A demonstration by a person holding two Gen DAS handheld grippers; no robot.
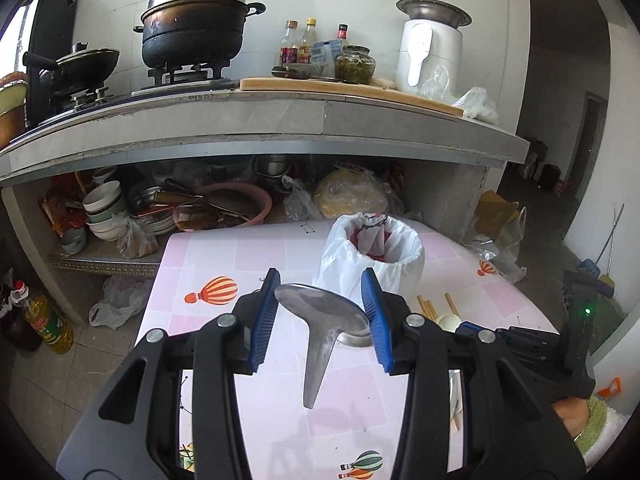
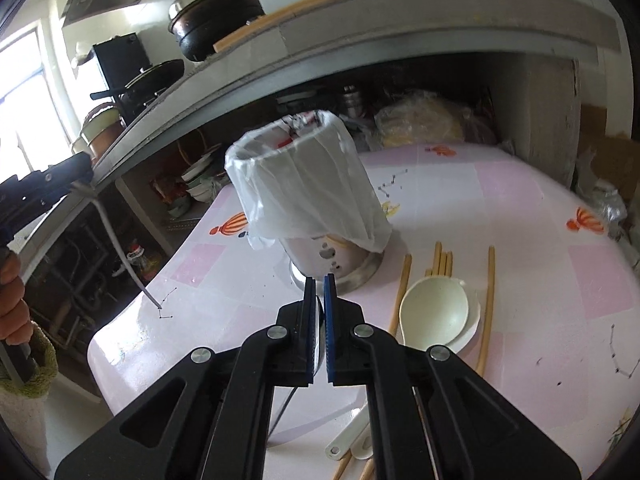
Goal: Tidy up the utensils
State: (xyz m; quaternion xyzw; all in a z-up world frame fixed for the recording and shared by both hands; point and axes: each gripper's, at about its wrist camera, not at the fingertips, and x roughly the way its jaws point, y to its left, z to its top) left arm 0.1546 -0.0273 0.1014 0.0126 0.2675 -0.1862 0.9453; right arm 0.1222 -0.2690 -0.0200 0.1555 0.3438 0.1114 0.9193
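My left gripper is shut on the bowl of a steel spoon, handle hanging down above the pink table. The spoon also shows in the right wrist view, held at the left edge. A steel utensil holder lined with a white plastic bag stands just beyond it, also in the right wrist view. My right gripper is shut on a steel utensil, low over the table in front of the holder. White ceramic spoons and wooden chopsticks lie to the right.
A kitchen counter with pots, bottles and a white appliance overhangs the table's far side. The shelf under it holds bowls, plates and bags. More spoons and chopsticks lie near the front table edge. An oil bottle stands on the floor at the left.
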